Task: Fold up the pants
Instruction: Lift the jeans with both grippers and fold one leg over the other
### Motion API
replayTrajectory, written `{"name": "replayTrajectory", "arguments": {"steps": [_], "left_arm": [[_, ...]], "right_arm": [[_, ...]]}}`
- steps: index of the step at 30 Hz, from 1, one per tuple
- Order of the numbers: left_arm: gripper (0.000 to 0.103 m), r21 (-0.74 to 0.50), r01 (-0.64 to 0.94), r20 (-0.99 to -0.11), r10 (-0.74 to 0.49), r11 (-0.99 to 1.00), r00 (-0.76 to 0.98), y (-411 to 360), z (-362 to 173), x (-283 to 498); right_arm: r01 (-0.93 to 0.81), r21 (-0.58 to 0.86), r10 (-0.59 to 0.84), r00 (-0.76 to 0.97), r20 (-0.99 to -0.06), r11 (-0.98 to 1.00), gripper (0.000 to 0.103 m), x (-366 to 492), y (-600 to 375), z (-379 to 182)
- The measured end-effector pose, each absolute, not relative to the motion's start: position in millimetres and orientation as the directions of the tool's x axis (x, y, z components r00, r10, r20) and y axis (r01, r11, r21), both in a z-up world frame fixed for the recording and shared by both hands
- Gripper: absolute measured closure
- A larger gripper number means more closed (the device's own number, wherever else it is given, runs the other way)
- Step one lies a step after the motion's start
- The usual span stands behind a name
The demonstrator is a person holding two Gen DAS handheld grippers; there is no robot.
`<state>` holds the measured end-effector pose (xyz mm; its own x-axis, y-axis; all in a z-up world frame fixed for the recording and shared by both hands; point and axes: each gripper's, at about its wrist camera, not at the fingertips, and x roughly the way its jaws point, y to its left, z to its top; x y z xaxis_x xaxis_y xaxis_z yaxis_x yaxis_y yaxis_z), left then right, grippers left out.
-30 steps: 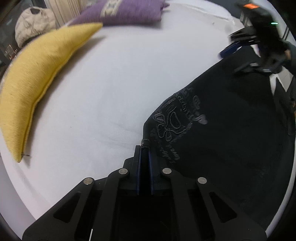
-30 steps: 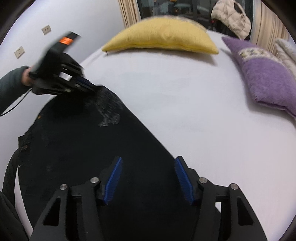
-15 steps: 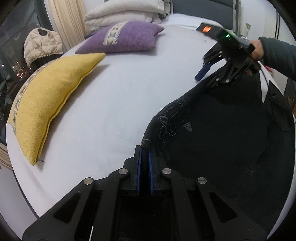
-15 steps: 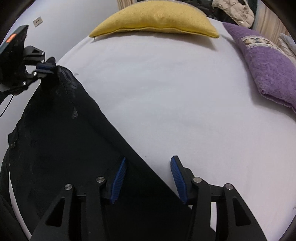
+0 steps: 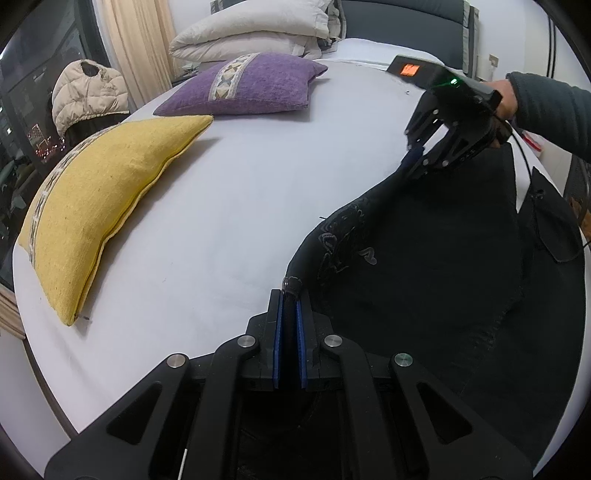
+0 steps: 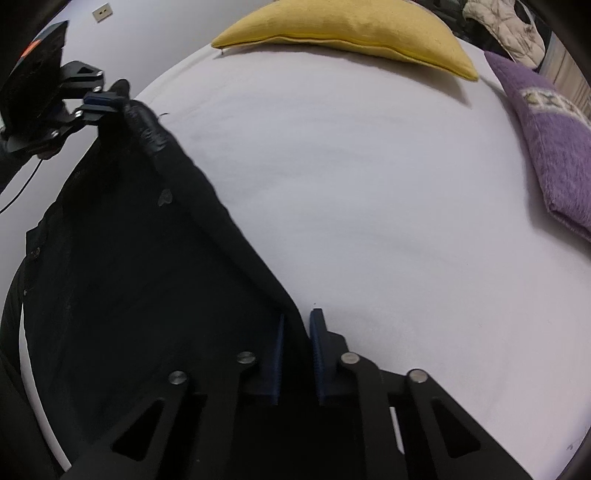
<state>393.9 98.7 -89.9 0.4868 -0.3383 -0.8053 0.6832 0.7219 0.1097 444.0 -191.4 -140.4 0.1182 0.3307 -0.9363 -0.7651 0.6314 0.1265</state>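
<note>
1. Left gripper (image 5: 289,295) fingers nearly together, blue pads clamped on a rolled hem corner of the black pants (image 5: 424,280); same pinch seen from right wrist view, top left.
2. Right gripper (image 6: 297,325) fingers narrow, pads either side of the pants' edge, fabric running between them; grip looks closed on the cloth. From left wrist view this gripper (image 5: 415,162) sits at the pants' far edge, held by a hand (image 5: 504,99) in a dark sleeve.
3. Pants lie spread on the white bed (image 5: 221,206), w/ the held edge stretched in a line between the two grippers and raised off the sheet near each grip. Pale printed graphic (image 5: 343,236) on the fabric close to left gripper.
4. Yellow pillow (image 5: 99,199) on the bed, well apart from the pants; purple pillow (image 5: 255,83) just beyond it.
5. Folded white duvet (image 5: 251,35) behind purple pillow; beige puffer jacket (image 5: 85,92) off the bed, beyond yellow pillow.
</note>
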Motion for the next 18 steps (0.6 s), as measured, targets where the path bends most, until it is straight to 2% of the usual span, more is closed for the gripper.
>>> {"name": "replayTrajectory", "arguments": {"steps": [4, 8, 10, 18], "left_arm": [[0.098, 0.108, 0.668, -0.806, -0.328, 0.736, 0.493, 98.7, -91.2, 392.7], [0.098, 0.109, 0.652, -0.801, -0.323, 0.75, 0.505, 96.6, -88.5, 388.6], [0.098, 0.108, 0.645, -0.795, -0.323, 0.756, 0.513, 96.1, -86.2, 384.6], [0.098, 0.102, 0.629, -0.759, -0.349, 0.77, 0.55, 97.3, -64.6, 350.2]], "right_arm": [[-0.737, 0.135, 0.349, 0.145, -0.926, 0.663, 0.09, 440.8, -198.0, -129.3], [-0.708, 0.091, 0.314, 0.191, -0.93, 0.701, 0.099, 424.4, -196.1, -118.2], [-0.691, 0.053, 0.286, 0.227, -0.931, 0.72, 0.1, 412.7, -193.3, -114.2], [-0.551, 0.133, 0.34, 0.293, -0.894, 0.824, 0.1, 359.5, -203.8, -88.2]]}}
